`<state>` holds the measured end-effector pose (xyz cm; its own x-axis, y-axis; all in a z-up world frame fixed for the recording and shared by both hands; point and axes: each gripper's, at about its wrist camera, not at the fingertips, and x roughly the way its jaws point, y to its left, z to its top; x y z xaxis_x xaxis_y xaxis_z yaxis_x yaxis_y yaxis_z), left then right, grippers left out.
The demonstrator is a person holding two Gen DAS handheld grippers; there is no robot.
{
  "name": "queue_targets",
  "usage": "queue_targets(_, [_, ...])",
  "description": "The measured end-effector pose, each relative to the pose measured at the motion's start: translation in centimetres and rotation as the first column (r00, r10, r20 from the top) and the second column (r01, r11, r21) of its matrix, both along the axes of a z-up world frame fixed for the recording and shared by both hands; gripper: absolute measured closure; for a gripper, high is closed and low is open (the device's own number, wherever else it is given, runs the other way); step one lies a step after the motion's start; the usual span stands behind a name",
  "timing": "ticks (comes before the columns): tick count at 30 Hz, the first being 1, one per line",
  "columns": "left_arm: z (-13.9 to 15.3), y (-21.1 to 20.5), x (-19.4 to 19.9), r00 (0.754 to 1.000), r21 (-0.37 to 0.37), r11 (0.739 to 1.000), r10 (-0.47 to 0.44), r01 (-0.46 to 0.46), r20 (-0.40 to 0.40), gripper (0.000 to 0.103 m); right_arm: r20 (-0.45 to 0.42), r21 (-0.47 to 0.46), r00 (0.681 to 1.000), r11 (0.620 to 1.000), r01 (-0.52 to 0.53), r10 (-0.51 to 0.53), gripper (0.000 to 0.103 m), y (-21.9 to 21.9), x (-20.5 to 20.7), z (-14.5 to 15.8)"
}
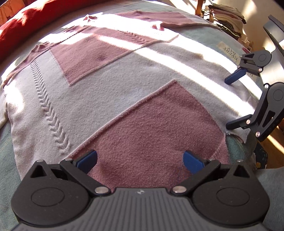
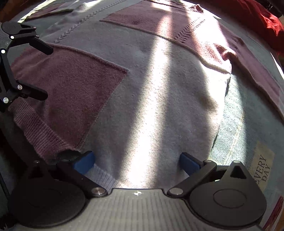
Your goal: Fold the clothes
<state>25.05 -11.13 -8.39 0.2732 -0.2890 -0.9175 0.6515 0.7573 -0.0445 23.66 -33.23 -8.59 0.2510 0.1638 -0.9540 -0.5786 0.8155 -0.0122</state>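
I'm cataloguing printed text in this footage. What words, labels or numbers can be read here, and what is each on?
"EVERY DAY": on a pale patch label sewn to the teal bedcover beside the sweater; it appears upside down in the left wrist view.
Faint raised letters on the right gripper, on its arm: too small to read.
A small logo mark on the left gripper, on its body: a symbol, no letters.
No numbers are visible.

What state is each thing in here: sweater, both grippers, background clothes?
Sweater: spread flat on the bedcover, unfolded, hem nearest.
Left gripper: open, over the mauve hem patch.
Right gripper: open, over the pale hem.
Clothes stack: folded, piled in the background.
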Motion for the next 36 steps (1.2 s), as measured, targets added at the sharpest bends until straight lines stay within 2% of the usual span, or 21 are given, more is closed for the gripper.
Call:
queue_targets(5, [-0.7,0.1,-1.5,0.999,0.031,1.0,0.002,-0.001,-0.034,0.001,-0.006,0.006,1.0,1.0,0.011,-0.011,0.0,-0.3,0.1,-0.3])
queue_targets(10, [-0.5,0.2,-1.3,0.998,0.039,0.999,0.009,-0.007,-0.055,0.001,-0.008,-0.006,1.0,1.0,0.019,-0.019,0.0,0.0,0.2,-0.6])
queue_targets(16, [0.3,0.0,-0.9,0.999,0.01,1.0,0.027,-0.026,-0.039,0.001,-0.026,-0.003,0.999,0.999,0.037,-0.037,0.0,0.4,0.1,-0.3])
queue_targets(21, [0.5,0.6,1.2,0.999,-0.001,0.999,0.034,-0.034,0.015,0.001,-0.022,-0.002,0.998,0.998,0.058,-0.058,0.0,0.5,0.7,0.5])
queue_targets(31, [0.7,2.0,5.7,0.99,-0.02,0.999,0.052,-0.05,0.129,0.001,0.061,0.004,0.996,0.998,0.059,-0.059,0.0,1.9,2.7,2.9])
queue_targets(36, [0.1,5.7,7.5,0.981,-0.034,0.983,0.18,-0.178,0.074,0.001,0.072,0.001,0.997,0.999,0.041,-0.041,0.0,3.7,3.8,3.3])
